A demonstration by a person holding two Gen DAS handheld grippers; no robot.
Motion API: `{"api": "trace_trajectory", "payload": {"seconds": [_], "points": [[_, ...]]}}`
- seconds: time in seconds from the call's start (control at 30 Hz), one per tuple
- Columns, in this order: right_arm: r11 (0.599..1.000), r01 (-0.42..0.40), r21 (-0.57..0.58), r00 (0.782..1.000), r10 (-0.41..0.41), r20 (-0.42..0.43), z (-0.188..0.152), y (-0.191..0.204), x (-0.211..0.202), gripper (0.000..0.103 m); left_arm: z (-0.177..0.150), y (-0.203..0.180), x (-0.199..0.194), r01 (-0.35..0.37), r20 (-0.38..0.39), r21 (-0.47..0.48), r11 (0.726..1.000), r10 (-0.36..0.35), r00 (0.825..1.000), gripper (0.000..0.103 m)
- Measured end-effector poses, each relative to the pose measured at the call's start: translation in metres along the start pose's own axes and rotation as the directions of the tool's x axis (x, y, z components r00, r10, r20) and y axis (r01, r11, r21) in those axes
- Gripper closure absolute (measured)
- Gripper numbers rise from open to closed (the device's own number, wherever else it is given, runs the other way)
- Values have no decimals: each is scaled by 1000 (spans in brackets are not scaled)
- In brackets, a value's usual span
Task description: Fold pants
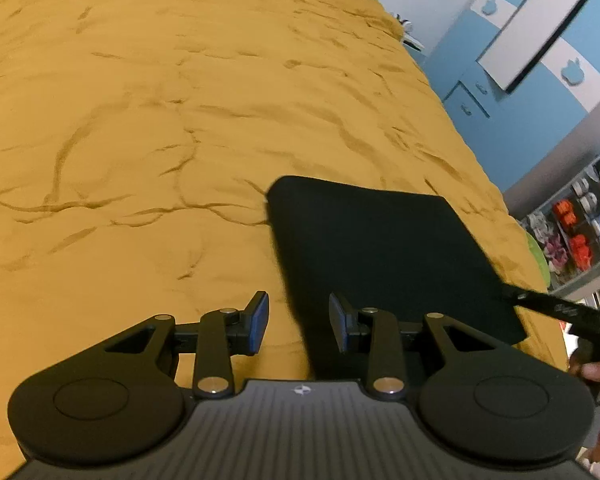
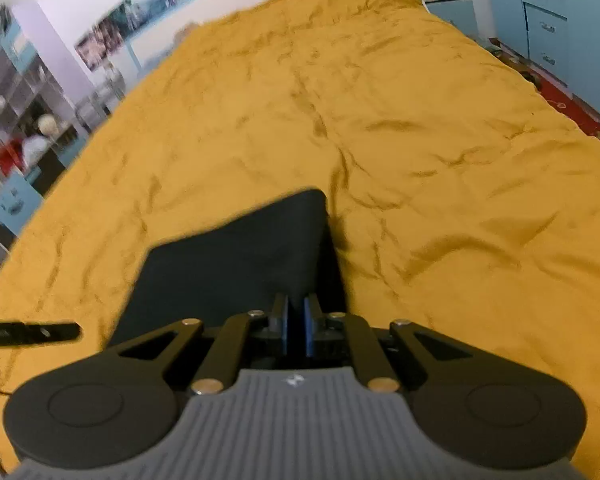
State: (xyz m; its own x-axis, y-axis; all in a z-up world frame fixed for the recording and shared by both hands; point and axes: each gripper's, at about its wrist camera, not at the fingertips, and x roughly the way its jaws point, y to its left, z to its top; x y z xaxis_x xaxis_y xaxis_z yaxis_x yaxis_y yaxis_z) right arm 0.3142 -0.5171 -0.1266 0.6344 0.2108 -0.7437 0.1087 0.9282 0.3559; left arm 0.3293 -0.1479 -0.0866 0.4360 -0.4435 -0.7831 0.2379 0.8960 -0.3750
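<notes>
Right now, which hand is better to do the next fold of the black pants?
Probably the right. The right gripper sits at the near edge of the black pants, its jaws nearly shut there, though a grip isn't certain. The left gripper is open, half over the yellow bedspread.

Pants (image 1: 384,256) on bedspread (image 1: 160,128)
</notes>
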Motion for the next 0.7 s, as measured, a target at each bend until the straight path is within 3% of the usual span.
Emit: {"api": "trace_trajectory", "payload": {"seconds": [0.1,0.27,0.4,0.5,0.6,0.7], "points": [[999,37,13,999,-36,-25,-12,-5,8,96,-3,-7,5,-2,-9,20,1000,2,1000,65],[998,65,-22,996,-63,67,-17,3,-25,91,-6,-13,1,12,1,45,999,-12,1000,66],[994,-15,-108,993,27,111,-29,24,-42,91,-13,-23,2,49,2,69,996,-49,999,65],[987,47,-153,997,-38,63,-44,29,-24,92,-25,-27,15,32,-58,85,996,-27,998,66],[992,73,-108,997,-69,36,-54,20,-12,93,-39,-19,31,-13,-168,46,999,20,986,66],[994,67,-85,997,-62,55,-57,18,-17,92,-52,-9,22,22,-181,11,1000,-20,983,66]]}}
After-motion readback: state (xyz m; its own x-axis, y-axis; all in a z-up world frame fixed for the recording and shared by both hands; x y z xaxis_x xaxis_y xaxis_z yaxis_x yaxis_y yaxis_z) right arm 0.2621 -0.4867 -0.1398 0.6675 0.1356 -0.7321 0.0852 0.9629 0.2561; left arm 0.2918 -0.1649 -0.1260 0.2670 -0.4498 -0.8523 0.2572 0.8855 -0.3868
